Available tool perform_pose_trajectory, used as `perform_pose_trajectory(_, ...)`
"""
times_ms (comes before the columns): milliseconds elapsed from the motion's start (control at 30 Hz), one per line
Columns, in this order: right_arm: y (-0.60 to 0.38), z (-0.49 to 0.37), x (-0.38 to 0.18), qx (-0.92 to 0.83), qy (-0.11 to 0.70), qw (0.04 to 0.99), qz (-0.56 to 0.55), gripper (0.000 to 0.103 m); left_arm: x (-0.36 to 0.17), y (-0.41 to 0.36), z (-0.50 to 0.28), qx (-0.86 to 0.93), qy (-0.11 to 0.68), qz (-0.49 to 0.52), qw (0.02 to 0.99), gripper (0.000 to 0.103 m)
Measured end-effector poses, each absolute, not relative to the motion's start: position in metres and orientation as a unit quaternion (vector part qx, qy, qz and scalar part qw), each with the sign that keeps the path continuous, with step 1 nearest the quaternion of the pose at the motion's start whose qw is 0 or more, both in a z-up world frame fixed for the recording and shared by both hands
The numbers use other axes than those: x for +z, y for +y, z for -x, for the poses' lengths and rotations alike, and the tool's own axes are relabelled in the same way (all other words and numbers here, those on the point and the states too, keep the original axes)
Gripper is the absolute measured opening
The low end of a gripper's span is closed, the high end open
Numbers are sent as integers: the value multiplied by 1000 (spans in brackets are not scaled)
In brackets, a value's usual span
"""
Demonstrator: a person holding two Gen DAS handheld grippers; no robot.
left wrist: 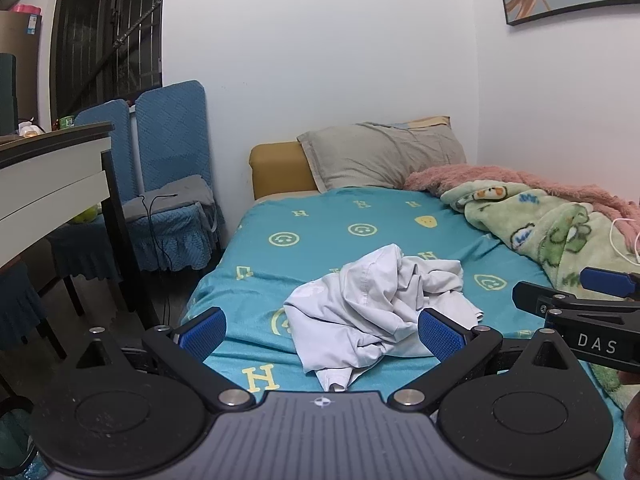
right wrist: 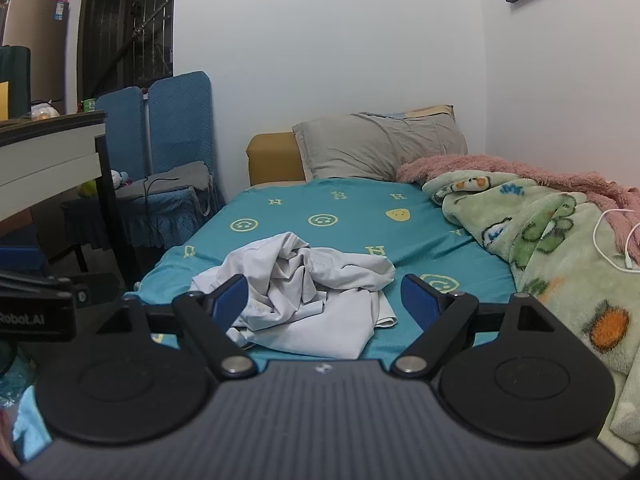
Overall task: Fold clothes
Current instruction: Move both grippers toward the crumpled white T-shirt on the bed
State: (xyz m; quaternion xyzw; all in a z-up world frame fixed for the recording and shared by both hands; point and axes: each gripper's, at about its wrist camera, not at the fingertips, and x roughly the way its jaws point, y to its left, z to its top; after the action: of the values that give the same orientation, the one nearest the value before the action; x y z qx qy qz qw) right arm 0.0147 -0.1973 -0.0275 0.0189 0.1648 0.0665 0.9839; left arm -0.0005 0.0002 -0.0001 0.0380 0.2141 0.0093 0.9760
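Observation:
A crumpled pale grey garment [left wrist: 372,304] [right wrist: 304,292] lies in a heap on the teal bed sheet [left wrist: 320,220] [right wrist: 360,216], near the foot of the bed. My left gripper [left wrist: 322,330] hovers open just short of the heap, with nothing between its blue pads. In the right wrist view my right gripper [right wrist: 324,300] is open too, held above the near edge of the garment and empty. The right gripper [left wrist: 576,292] also shows at the right edge of the left wrist view. At the left edge of the right wrist view I see part of the left gripper [right wrist: 44,300].
A green cartoon blanket [right wrist: 552,248] and a pink fleece [right wrist: 520,172] pile along the bed's right side with a white cable [right wrist: 612,240] on them. A grey pillow [right wrist: 380,148] lies at the head. A desk [left wrist: 52,184] and blue-covered chairs [left wrist: 168,184] stand left of the bed.

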Motion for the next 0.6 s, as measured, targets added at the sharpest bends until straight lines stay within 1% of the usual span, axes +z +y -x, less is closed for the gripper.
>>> perform_pose_trajectory(600, -196, -6, -29, 58, 160, 985, -27, 85, -2, -6, 1, 11, 215, -41, 976, 103)
